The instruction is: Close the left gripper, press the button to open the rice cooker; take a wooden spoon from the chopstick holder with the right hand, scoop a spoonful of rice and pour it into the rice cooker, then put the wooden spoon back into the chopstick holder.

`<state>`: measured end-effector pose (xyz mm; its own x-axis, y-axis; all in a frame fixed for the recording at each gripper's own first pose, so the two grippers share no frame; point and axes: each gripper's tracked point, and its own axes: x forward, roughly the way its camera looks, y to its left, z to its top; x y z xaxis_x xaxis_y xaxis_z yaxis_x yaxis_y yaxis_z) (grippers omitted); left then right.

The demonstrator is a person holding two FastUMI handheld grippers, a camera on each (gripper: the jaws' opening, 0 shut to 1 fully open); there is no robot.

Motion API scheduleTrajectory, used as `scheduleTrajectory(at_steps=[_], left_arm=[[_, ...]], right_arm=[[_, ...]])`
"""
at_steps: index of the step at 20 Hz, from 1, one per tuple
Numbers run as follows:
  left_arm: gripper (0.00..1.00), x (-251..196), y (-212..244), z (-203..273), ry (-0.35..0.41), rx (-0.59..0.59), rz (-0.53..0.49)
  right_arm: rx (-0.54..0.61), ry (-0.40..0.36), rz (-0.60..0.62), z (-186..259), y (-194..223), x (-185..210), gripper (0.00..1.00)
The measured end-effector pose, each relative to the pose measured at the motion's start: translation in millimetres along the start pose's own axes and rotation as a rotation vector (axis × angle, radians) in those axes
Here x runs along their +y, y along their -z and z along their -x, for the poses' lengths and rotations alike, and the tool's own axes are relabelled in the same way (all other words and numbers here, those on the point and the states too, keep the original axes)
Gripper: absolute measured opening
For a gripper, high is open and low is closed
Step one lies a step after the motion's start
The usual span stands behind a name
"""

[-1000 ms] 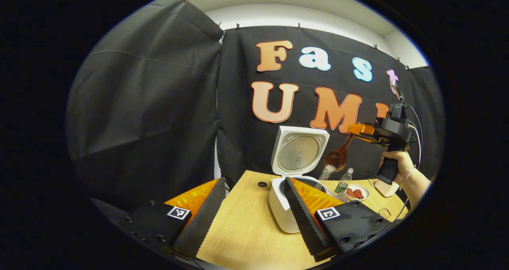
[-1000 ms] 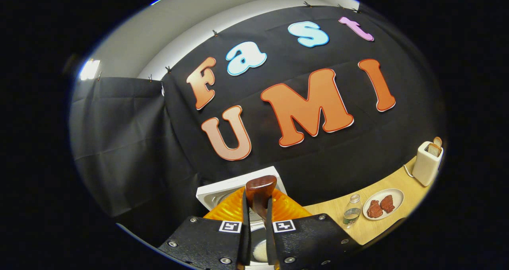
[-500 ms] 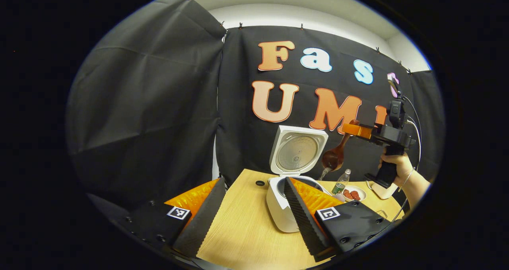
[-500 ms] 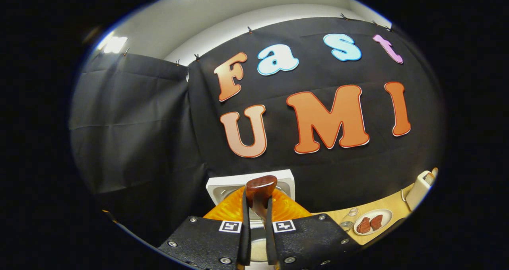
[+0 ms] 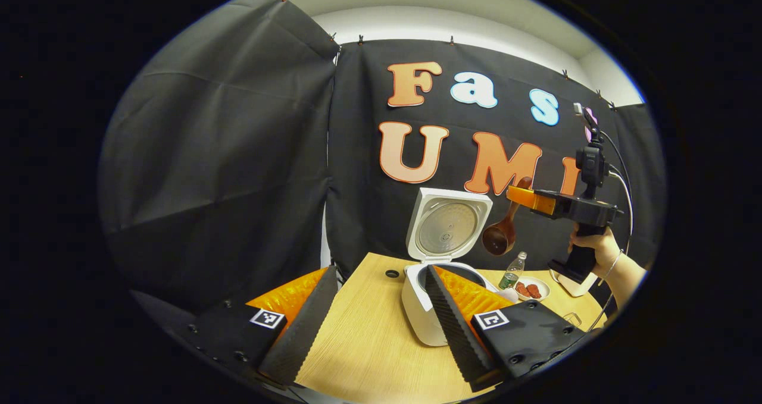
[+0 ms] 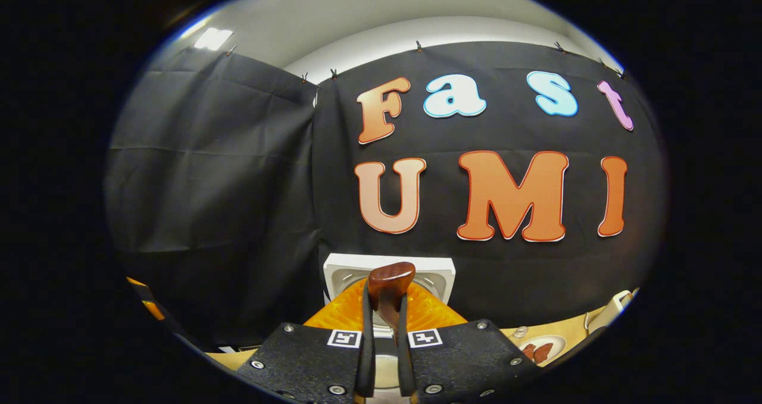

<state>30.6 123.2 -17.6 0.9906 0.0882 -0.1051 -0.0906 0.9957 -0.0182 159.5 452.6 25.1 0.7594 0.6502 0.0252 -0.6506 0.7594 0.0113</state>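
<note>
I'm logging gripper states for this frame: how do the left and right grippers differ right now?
The left gripper has its jaws spread wide with nothing between them; the right gripper has its jaws shut on the wooden spoon. The left sits low over the table by the rice cooker; the right is held higher, above the cooker. Both point toward the booth wall.

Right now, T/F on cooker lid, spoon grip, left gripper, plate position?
1. The rice cooker lid is shut. False: it stands open.
2. The right gripper is shut on the wooden spoon. True.
3. The left gripper is shut. False: its fingers are spread apart, holding nothing.
4. The spoon's bowl hangs above the cooker's right side. True.
5. The plate sits left of the cooker. False: right of it, past the bottle.
</note>
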Motion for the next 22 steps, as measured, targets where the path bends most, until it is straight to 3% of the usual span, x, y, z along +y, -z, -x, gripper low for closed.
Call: scheduleTrajectory(at_steps=[6, 7, 8, 14, 22], left_arm=[[1.00, -9.1, -7.7, 5.9, 0.016, -0.024, 0.001], [1.00, -12.2, -8.8, 6.2, 0.022, -0.028, -0.002], [1.00, -15.3, -10.6, 6.6, 0.026, -0.031, -0.005], [1.00, -37.6, -14.6, 9.7, 0.058, -0.048, -0.026], [1.00, -58.0, -21.4, 8.6, 0.072, -0.071, -0.016]], right_arm=[[-0.001, 0.076, -0.086, 34.8, -2.1, -53.2, 0.14], [0.001, 0.096, -0.094, 45.4, -0.8, -66.3, 0.10], [0.002, 0.120, -0.101, 55.3, 0.1, -80.5, 0.14], [0.016, 0.261, -0.114, 123.6, 11.8, -159.4, 0.14], [0.102, 0.442, -0.177, 227.2, 69.4, -246.7, 0.15]])
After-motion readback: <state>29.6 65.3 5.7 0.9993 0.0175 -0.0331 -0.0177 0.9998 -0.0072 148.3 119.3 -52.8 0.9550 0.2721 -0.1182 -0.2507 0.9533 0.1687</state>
